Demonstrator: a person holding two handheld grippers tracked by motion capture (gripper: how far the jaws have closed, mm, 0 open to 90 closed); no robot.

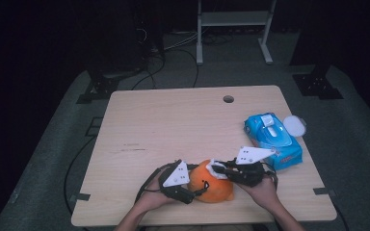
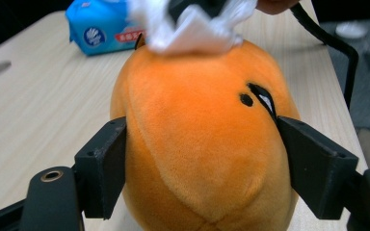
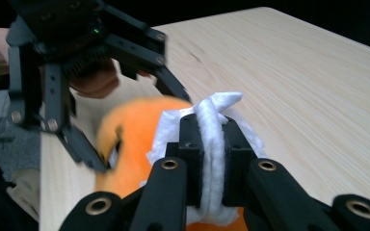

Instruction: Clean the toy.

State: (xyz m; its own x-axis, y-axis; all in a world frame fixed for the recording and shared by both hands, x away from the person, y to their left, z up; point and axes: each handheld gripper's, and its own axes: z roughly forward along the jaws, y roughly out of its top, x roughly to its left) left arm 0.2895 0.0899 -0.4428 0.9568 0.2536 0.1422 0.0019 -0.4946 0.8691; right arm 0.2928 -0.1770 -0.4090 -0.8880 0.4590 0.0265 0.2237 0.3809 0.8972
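Both hands are reaching in from the near edge; left gripper (image 1: 200, 185) is clamping, right gripper (image 1: 217, 168) is pinching shut.

**What my two grippers look like**

My left gripper (image 1: 198, 188) and my right gripper (image 1: 220, 169) are both matte black, built from jointed linkage bars pinned with brass-coloured rivets. Each ends in two blocky, square-faced jaws. A pale grey three-cornered plate with small dark dots sits on top of each. A thick black cable trails from each body. On my left gripper a small green light glows. My forearms are bare, with no sleeves.
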